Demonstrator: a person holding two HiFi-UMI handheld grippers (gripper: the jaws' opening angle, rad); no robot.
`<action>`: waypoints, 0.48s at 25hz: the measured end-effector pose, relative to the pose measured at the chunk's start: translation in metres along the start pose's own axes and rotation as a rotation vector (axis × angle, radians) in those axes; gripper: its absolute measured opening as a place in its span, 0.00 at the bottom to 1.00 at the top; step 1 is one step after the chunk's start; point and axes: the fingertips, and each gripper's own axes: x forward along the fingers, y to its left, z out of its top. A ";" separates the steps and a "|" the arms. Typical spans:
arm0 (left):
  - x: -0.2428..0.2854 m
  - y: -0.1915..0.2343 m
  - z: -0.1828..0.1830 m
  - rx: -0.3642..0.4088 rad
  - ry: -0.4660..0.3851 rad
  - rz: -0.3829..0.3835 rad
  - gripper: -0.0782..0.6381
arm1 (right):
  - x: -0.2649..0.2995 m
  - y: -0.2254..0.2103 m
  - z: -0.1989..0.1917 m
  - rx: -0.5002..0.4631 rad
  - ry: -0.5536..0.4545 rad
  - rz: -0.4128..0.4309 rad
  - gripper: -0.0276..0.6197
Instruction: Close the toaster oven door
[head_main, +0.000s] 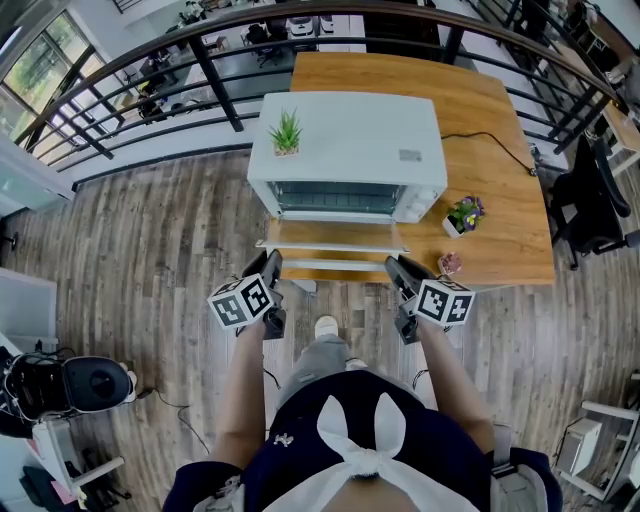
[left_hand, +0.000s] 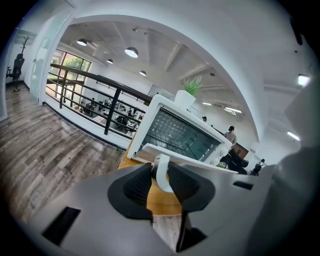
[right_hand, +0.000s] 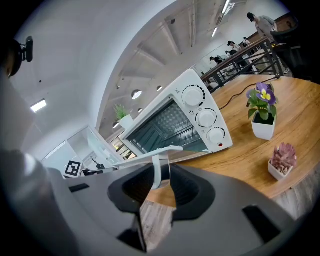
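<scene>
The left gripper (left_hand: 160, 173) and right gripper (right_hand: 161, 176) are each clamped on one end post of the door handle (head_main: 330, 266) — so the open toaster oven door (head_main: 330, 233) can be lifted evenly.

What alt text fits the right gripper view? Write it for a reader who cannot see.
The right gripper is closed on the white door handle of an open toaster oven. The oven stands on a wooden table, with a purple-flowered pot and a pink succulent to its right.
</scene>
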 end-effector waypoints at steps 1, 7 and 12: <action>-0.001 0.001 0.001 0.005 0.001 0.001 0.27 | 0.000 0.001 0.000 -0.001 0.000 -0.003 0.21; -0.001 0.000 -0.001 0.039 0.011 0.013 0.27 | 0.000 0.000 -0.002 0.000 -0.001 -0.020 0.21; -0.001 0.001 -0.003 0.051 0.007 0.015 0.27 | 0.001 0.001 -0.004 -0.020 -0.006 -0.041 0.21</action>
